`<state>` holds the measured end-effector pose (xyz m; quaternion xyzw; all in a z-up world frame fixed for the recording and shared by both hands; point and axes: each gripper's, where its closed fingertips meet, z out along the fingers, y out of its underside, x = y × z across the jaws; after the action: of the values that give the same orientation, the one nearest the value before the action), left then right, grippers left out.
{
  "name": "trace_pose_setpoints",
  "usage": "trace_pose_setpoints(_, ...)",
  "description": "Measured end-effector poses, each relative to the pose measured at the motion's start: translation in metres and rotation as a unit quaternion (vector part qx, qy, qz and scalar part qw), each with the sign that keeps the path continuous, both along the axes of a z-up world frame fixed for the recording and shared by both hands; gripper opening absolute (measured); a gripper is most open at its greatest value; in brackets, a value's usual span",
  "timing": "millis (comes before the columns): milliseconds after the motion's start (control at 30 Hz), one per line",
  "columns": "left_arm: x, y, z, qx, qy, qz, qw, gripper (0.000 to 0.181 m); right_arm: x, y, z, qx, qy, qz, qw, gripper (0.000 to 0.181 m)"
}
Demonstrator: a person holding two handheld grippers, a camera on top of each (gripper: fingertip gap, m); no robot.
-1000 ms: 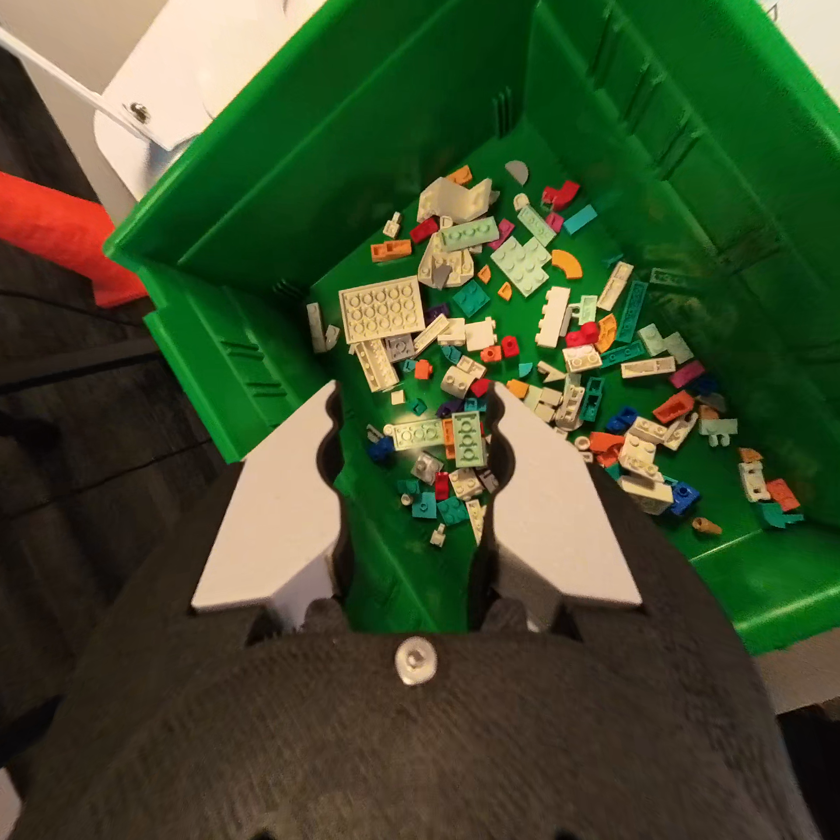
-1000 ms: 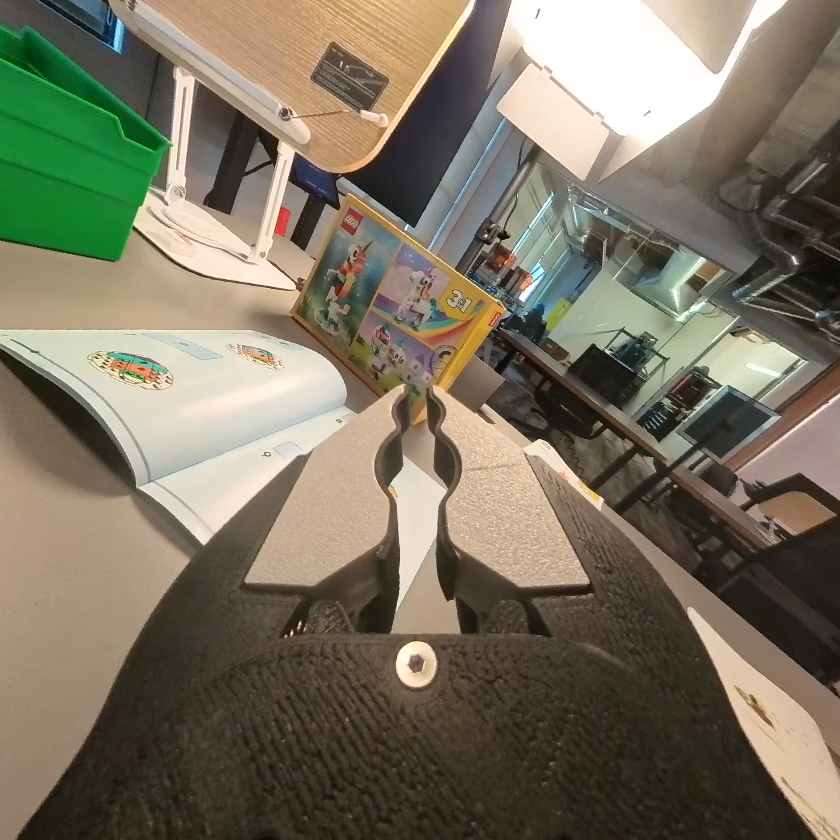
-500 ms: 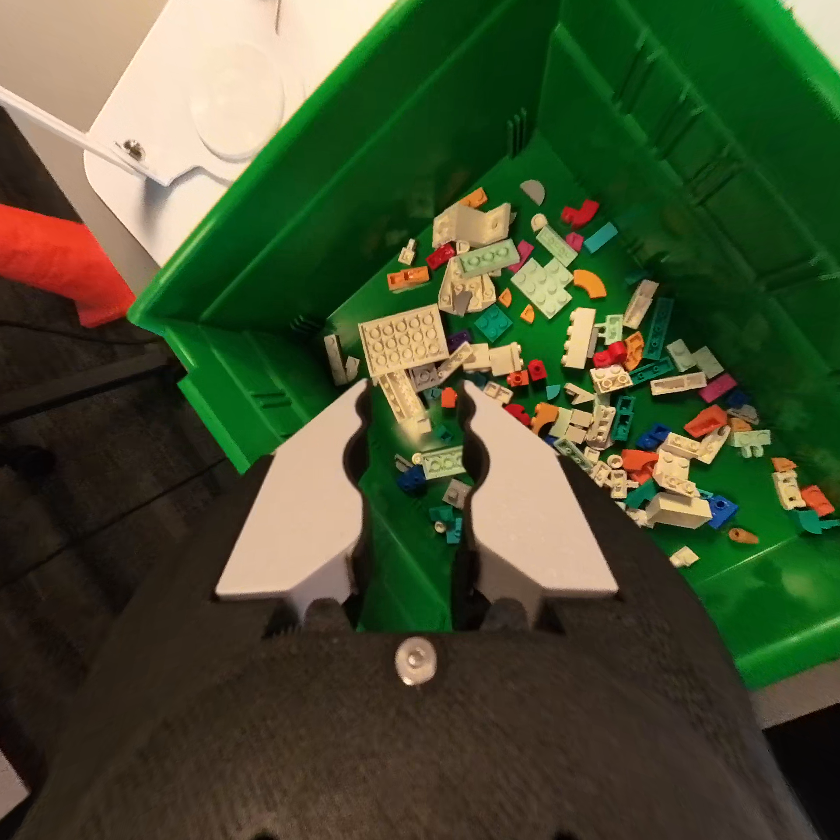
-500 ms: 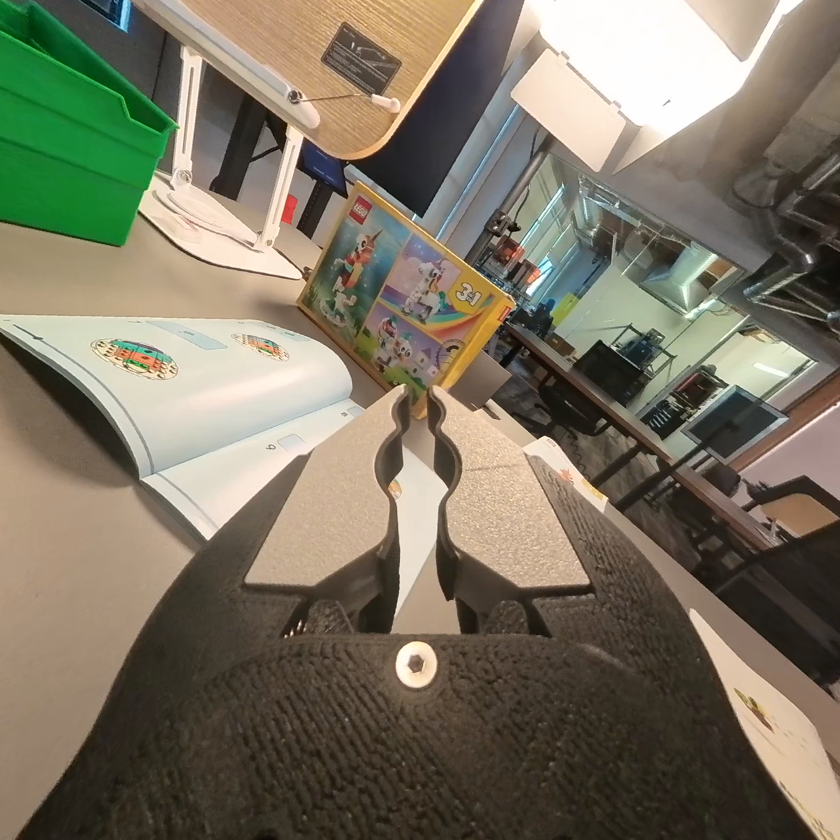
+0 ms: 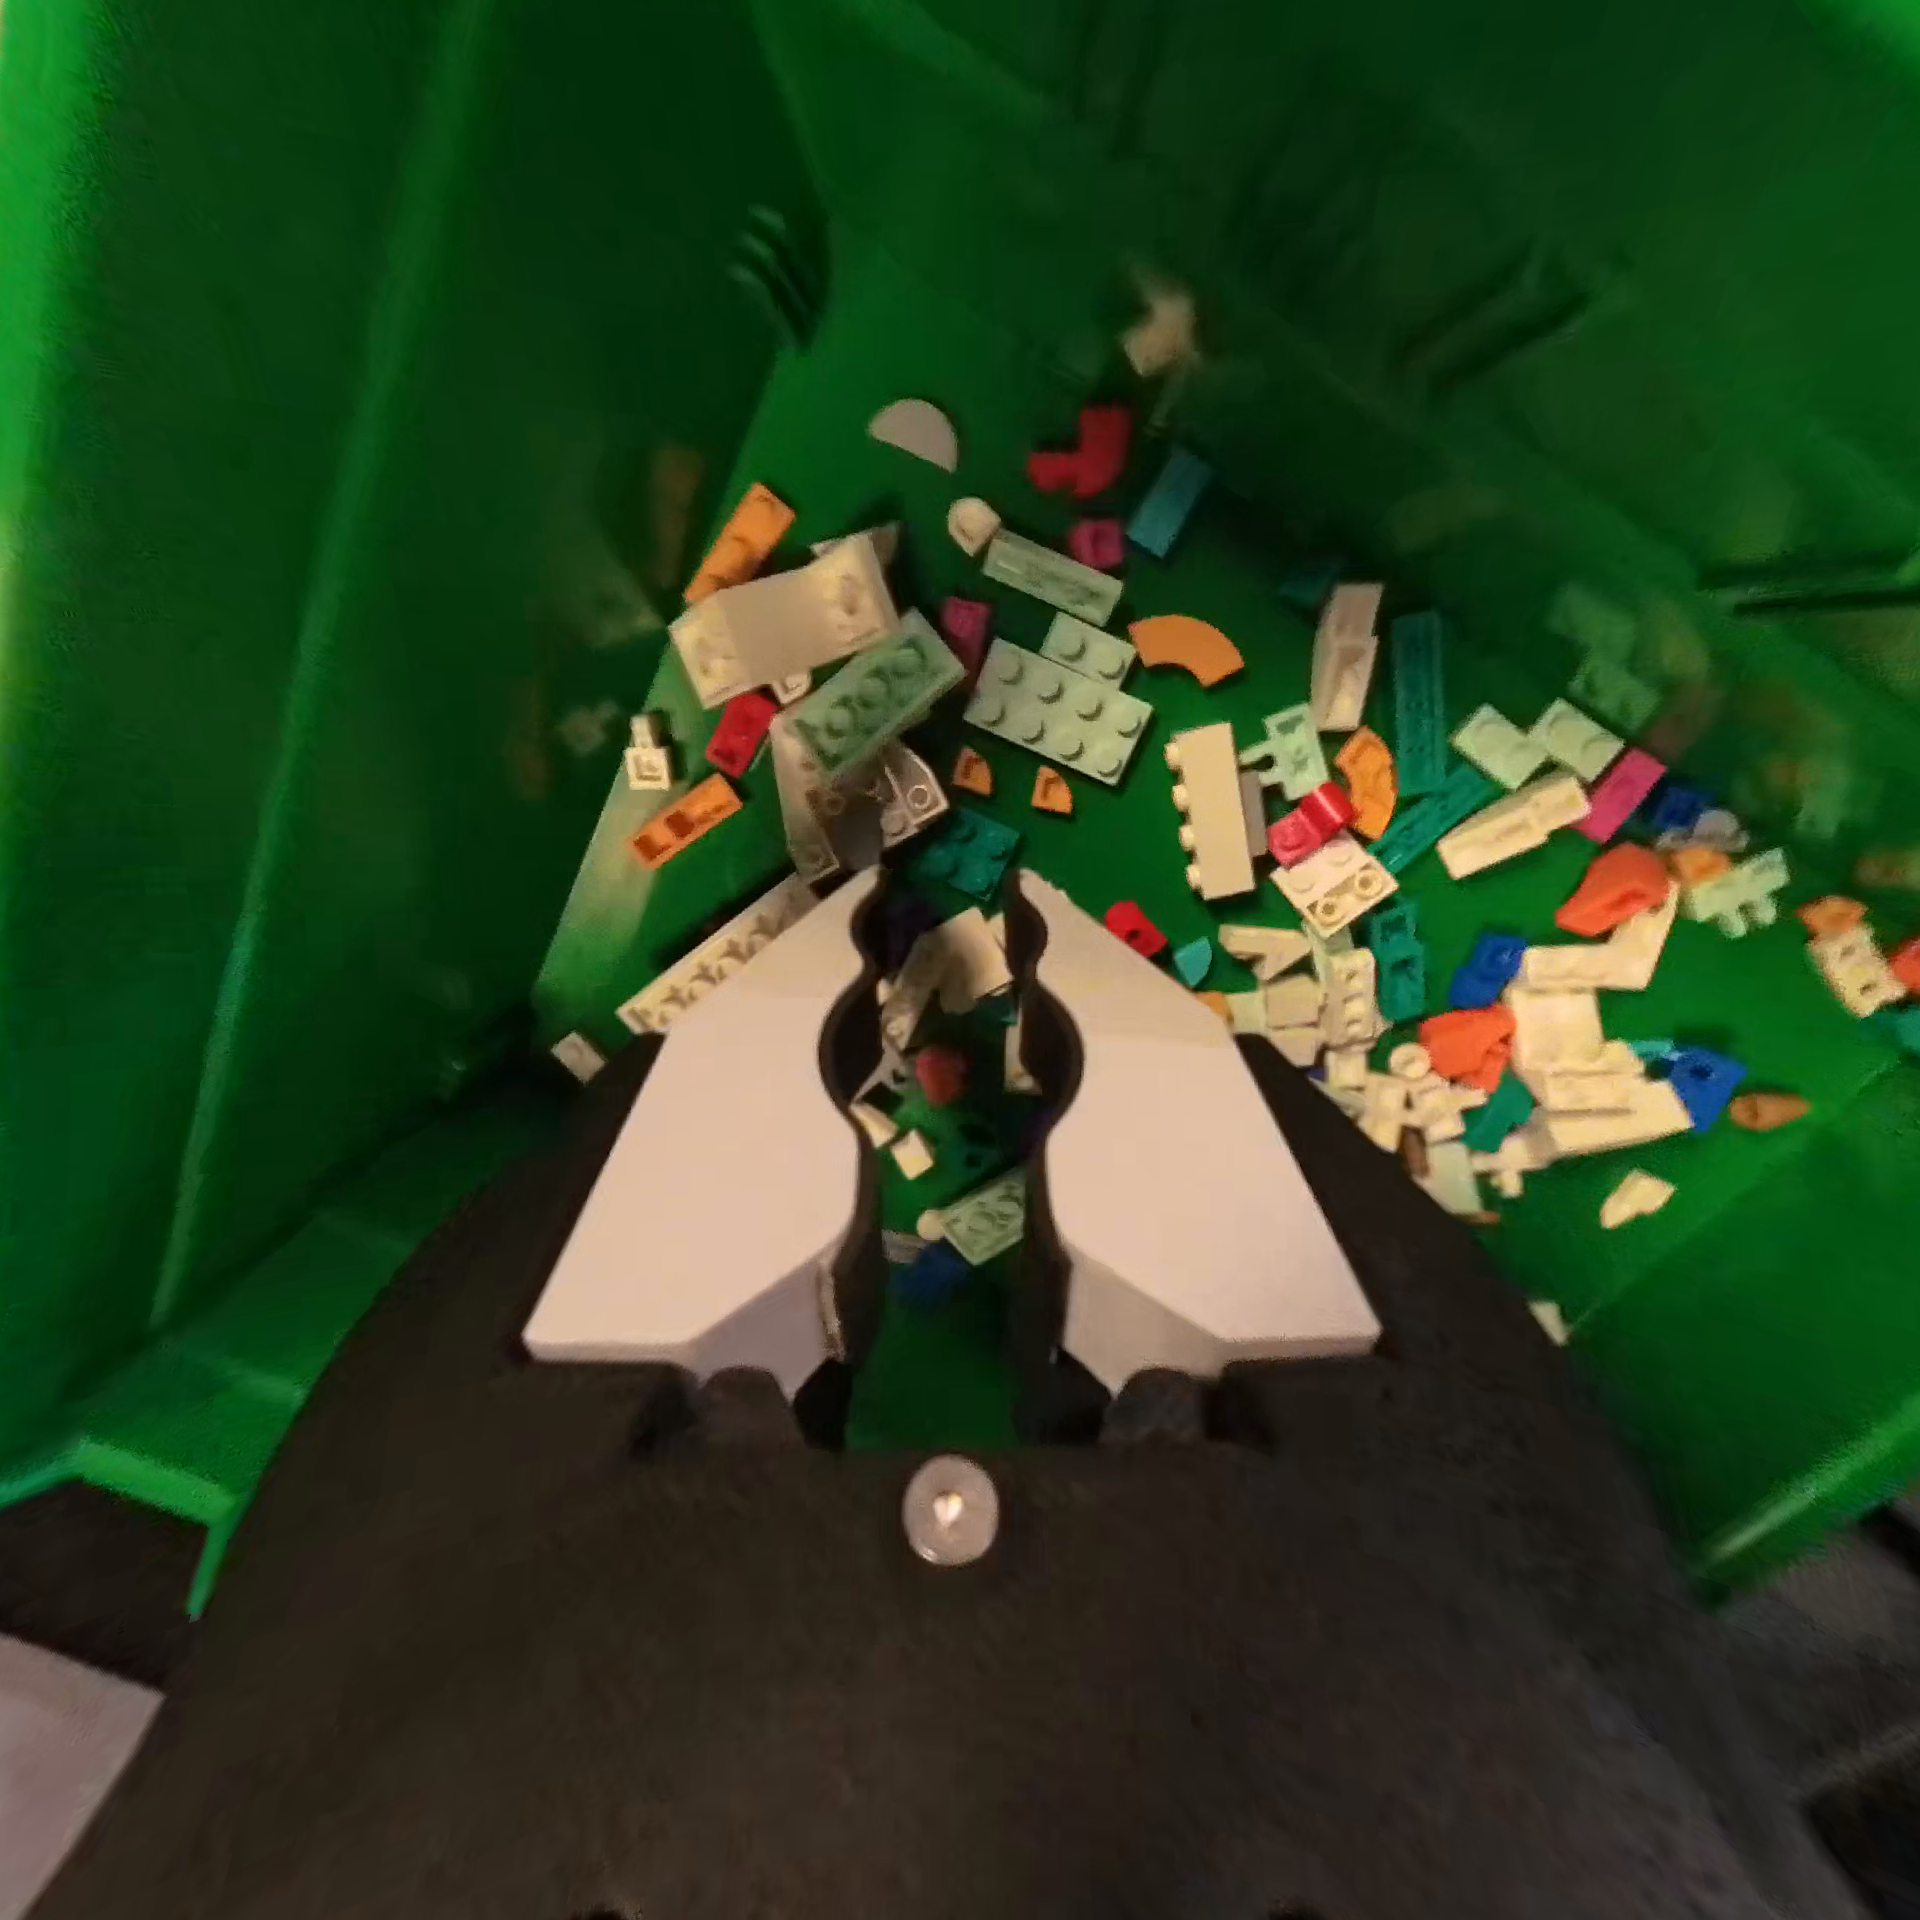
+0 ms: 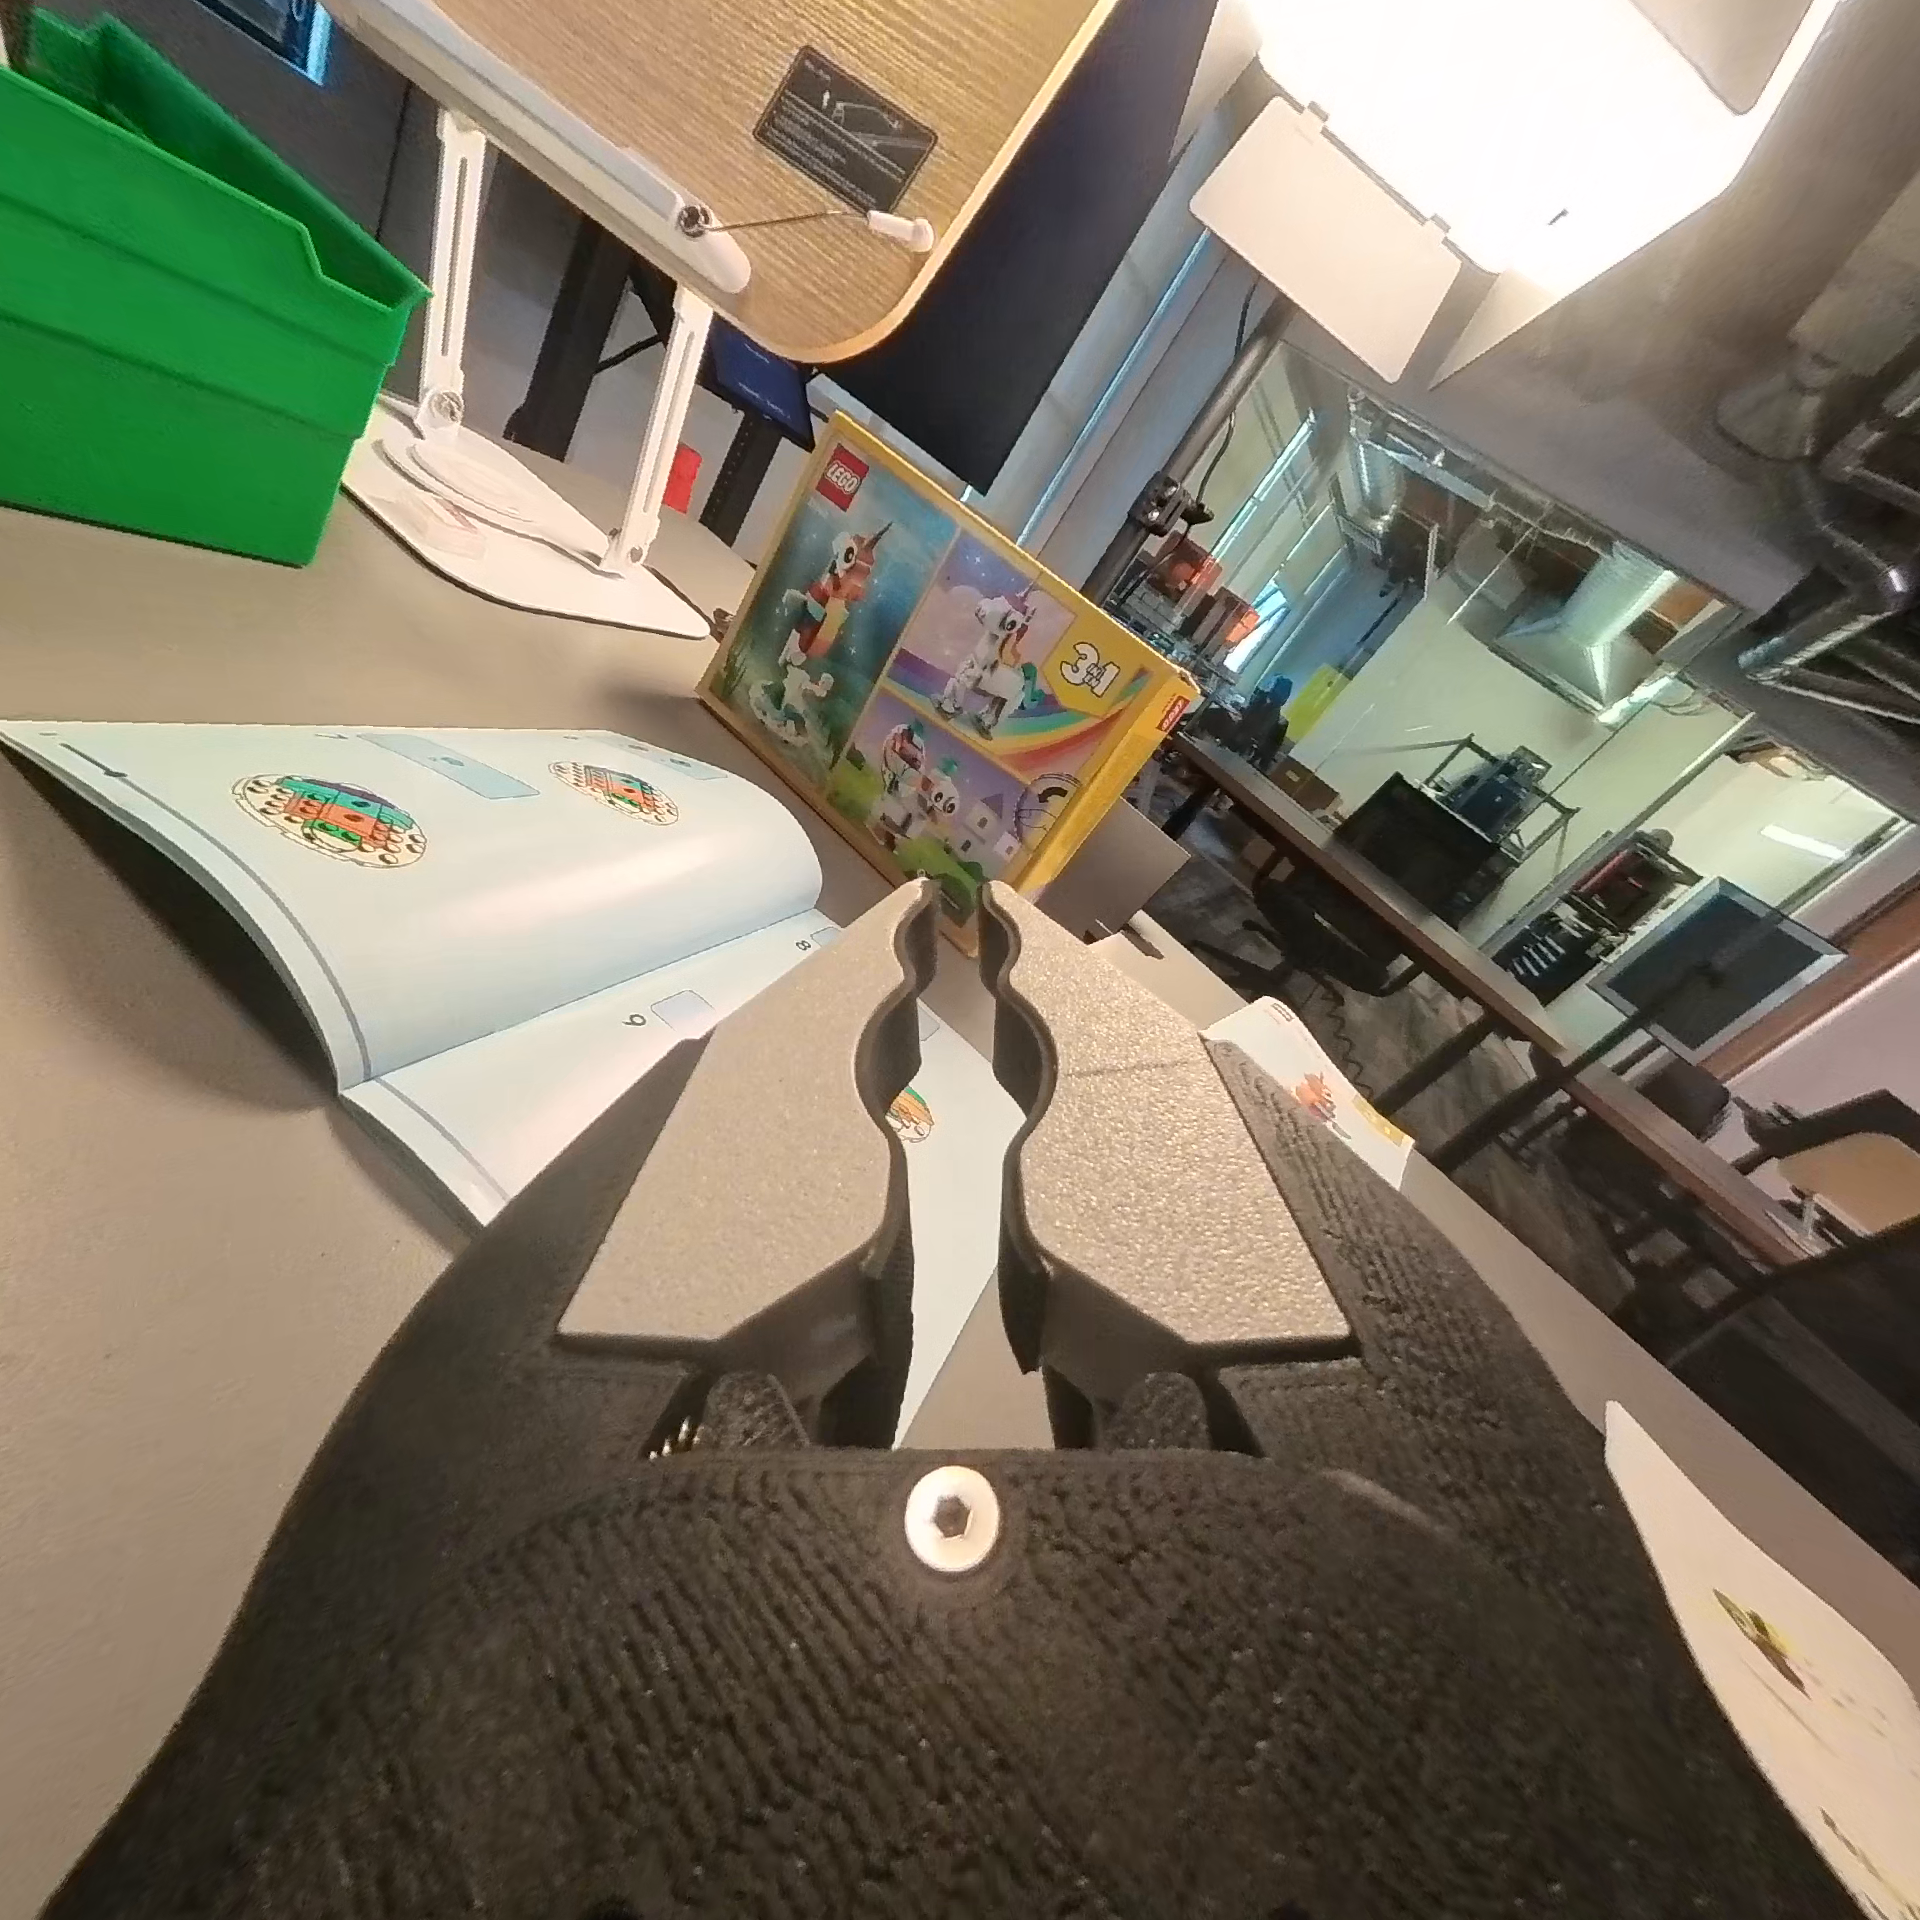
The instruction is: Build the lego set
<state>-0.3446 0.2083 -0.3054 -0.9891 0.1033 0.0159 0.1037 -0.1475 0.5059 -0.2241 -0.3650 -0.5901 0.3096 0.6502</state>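
Observation:
My left gripper [image 5: 945, 888] is down inside the green bin [image 5: 416, 520], its tips just over a heap of several loose bricks. Its jaws stand narrowly apart, with small white and teal pieces [image 5: 951, 961] showing between them; the view is blurred, so I cannot tell if they touch. A pale green plate [image 5: 1060, 707] and a white brick [image 5: 1210, 810] lie beyond. My right gripper [image 6: 956, 896] hovers over the grey table [image 6: 156, 1195], nearly closed and empty, above the open instruction booklet [image 6: 468, 862] and pointing at the yellow set box [image 6: 935, 727].
The bin's steep walls close in on the left gripper's left and far sides. In the right wrist view the bin [image 6: 156, 364] stands at the far left beside a white stand [image 6: 540, 520]. A loose printed sheet [image 6: 1766, 1621] lies at right. One gripper's finger ends stand about 35 cm off the other's. From my left tips it is roughly 4 cm to the white brick [image 5: 1210, 810]; from my right, 35 cm.
My left gripper has dropped deeper into the bin toward the bricks and its jaws have narrowed from wide open. The right gripper has shifted only slightly.

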Motion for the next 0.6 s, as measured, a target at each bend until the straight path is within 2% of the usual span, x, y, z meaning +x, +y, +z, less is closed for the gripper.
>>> trace_pose_setpoints(33, 0.001, -0.002, -0.003, -0.011, -0.003, -0.019, 1.0, 0.015, 0.0, 0.0, 0.0, 0.0, 0.0, 0.001, 1.0, 0.005)
trace_pose_setpoints(100, 0.007, -0.007, -0.009, -0.034, -0.026, -0.047, 0.998, 0.013, 0.0, -0.001, 0.0, 0.0, 0.0, 0.002, 1.0, 0.005)
trace_pose_setpoints(200, 0.007, -0.008, -0.009, -0.041, -0.04, -0.045, 0.997, 0.014, 0.0, -0.001, 0.0, -0.003, 0.001, 0.005, 1.0, 0.005)
trace_pose_setpoints(400, 0.008, -0.007, -0.01, -0.048, -0.018, -0.067, 0.996, 0.017, 0.0, -0.001, 0.0, -0.009, 0.001, 0.009, 1.0, 0.005)
trace_pose_setpoints(600, 0.034, -0.016, -0.003, -0.052, -0.066, -0.094, 0.992, 0.018, 0.0, -0.001, 0.0, -0.013, -0.001, 0.01, 1.0, 0.005)
